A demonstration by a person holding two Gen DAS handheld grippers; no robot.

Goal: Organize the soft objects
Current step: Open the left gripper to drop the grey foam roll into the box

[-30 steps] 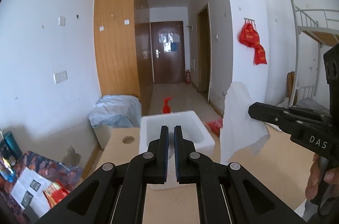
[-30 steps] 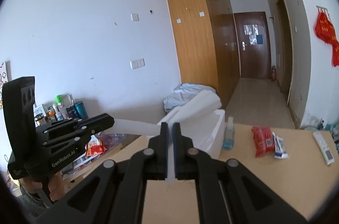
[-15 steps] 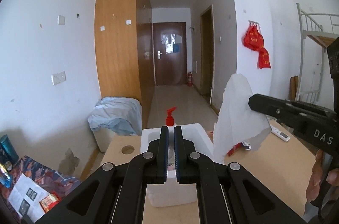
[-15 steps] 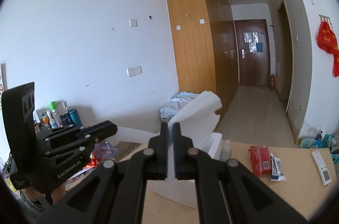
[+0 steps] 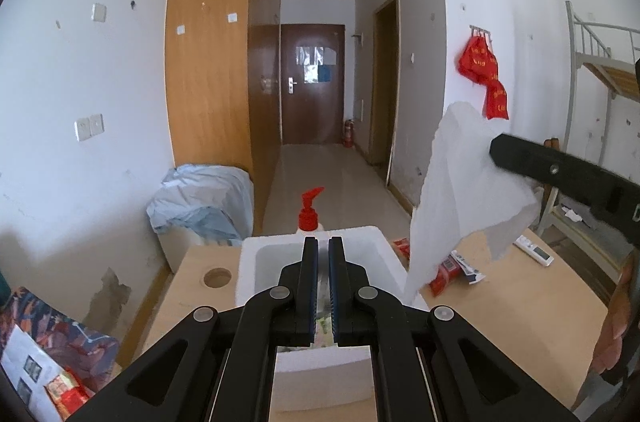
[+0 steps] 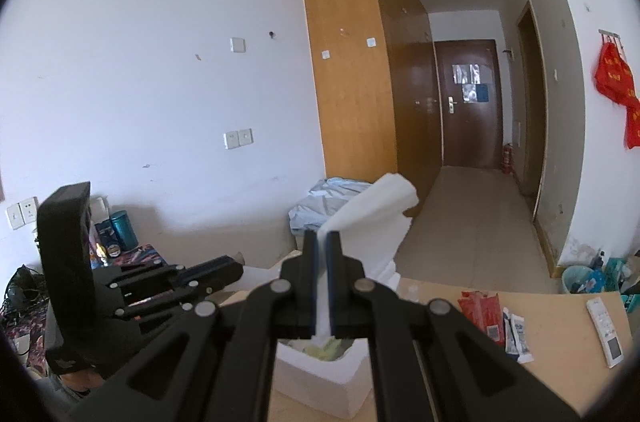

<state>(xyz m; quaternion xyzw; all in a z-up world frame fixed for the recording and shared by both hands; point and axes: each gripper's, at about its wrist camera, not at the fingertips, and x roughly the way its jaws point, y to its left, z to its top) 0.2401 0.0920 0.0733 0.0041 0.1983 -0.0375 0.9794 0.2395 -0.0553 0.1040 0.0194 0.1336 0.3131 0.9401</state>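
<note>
White walls, a wooden wardrobe (image 5: 216, 62) and a dark door (image 5: 312, 82) at the end of a corridor are seen behind a light wooden desk (image 5: 520, 302). A white sheet of soft cloth or paper (image 5: 460, 190) is held up in the air above the desk, stretched between the two tools. One edge is pinched in the closed right tool (image 6: 322, 286), whose jaws are seen clamped on white material in the right wrist view. The left tool (image 5: 323, 286) is closed as well; whether the sheet is caught in it cannot be told from its own view, though in the right wrist view the sheet runs towards it. Below the sheet a white foam box (image 5: 256, 286) is set on the desk, with greenish soft items inside. A red-capped pump bottle (image 5: 309, 214) is seen behind the box. Red packets (image 6: 480, 314) and a white remote control (image 6: 606, 330) are laid on the desk to the right.
</note>
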